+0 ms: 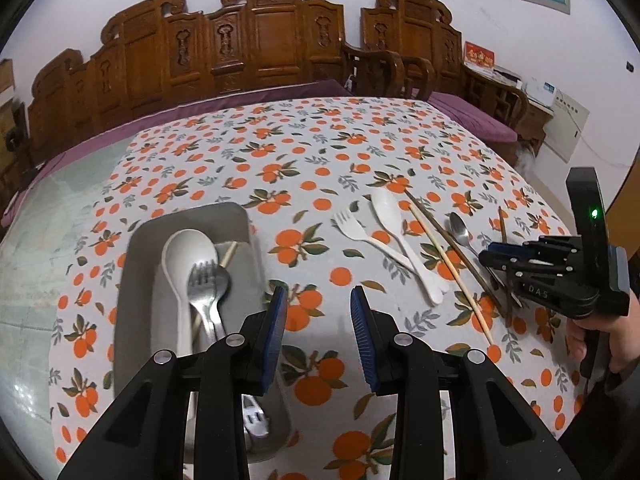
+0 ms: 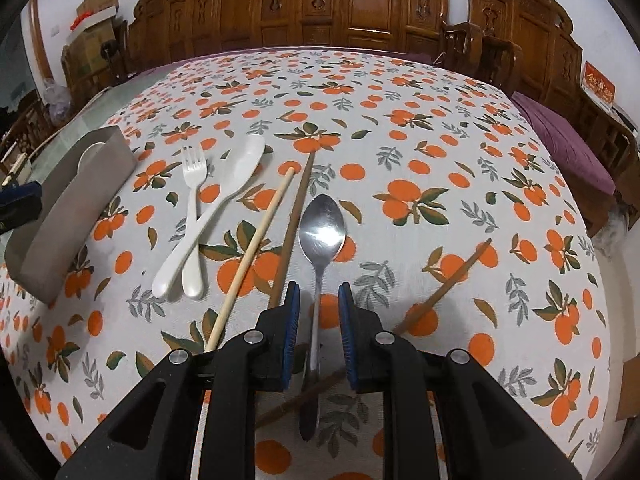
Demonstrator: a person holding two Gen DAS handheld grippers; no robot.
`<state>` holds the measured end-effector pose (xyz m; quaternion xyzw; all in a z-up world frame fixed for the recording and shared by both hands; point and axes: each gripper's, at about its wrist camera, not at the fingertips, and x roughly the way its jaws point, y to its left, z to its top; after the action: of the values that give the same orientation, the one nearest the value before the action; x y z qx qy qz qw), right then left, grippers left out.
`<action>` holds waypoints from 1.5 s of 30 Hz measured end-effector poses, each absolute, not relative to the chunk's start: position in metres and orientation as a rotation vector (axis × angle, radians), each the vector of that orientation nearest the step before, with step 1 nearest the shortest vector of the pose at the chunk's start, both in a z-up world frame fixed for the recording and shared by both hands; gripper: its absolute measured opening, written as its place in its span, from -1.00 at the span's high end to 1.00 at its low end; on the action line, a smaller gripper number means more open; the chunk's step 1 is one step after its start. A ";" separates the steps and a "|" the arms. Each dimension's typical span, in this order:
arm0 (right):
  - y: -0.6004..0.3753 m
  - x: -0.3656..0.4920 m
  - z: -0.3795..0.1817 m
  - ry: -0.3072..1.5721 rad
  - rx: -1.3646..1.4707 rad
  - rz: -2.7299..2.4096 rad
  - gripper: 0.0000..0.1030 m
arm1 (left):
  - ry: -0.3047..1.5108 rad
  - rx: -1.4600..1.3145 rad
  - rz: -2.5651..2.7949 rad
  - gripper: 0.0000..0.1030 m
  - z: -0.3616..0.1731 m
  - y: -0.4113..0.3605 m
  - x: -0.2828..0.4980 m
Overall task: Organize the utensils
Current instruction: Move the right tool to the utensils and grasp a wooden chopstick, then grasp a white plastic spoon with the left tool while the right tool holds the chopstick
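Right gripper (image 2: 319,300) first: its blue pads stand a little apart, straddling the handle of the metal spoon (image 2: 322,232) with a visible gap either side, nothing pinched. Left gripper (image 1: 319,304) hangs over bare cloth just beside the grey tray (image 1: 138,264), fingers spread, nothing between them.

Counting the loose pieces on the cloth: one metal spoon, one white plastic fork (image 2: 192,184), one white plastic spoon (image 2: 236,176) whose handle crosses the fork's, one pale chopstick (image 2: 256,248), and two dark chopsticks, one (image 2: 294,216) just beside the pale one, the other (image 2: 448,288) slanting across under the metal spoon's handle.

In the tray: one large white spoon (image 1: 188,256), one metal fork (image 1: 206,284) lying on it, and the tip of one pale stick (image 1: 230,254).

The surface is a white tablecloth (image 2: 440,140) printed with oranges; carved wooden chairs (image 1: 260,36) and purple cushions (image 1: 472,120) stand behind.

Only the left wrist view looks into the tray and shows the person's hand (image 1: 596,332) on the right gripper; the right wrist view gives just the tray's outer wall but shows all the loose cutlery clearly.
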<state>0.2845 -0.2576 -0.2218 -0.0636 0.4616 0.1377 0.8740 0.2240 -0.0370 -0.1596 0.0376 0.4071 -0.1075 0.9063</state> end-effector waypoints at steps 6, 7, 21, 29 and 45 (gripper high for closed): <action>-0.283 0.280 -0.214 0.939 -0.117 0.209 0.58 | 0.857 0.108 -0.241 0.40 -0.171 -0.059 0.225; -0.287 0.280 -0.215 0.943 -0.115 0.189 0.56 | 0.860 0.114 -0.246 0.40 -0.173 -0.063 0.226; -0.297 0.286 -0.228 1.007 -0.071 0.109 0.66 | 0.883 0.146 -0.261 0.40 -0.190 -0.090 0.232; -0.301 0.288 -0.222 1.002 -0.031 0.141 0.89 | 0.860 0.118 -0.272 -0.21 -0.190 -0.107 0.246; -0.294 0.289 -0.209 0.949 -0.028 0.200 0.89 | 1.009 0.071 -0.271 0.32 -0.226 -0.143 0.296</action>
<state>0.2890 -0.2937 -0.2089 -0.0136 0.4563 0.0960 0.8845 0.2961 -0.1435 -0.2264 0.0340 0.4817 -0.1292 0.8661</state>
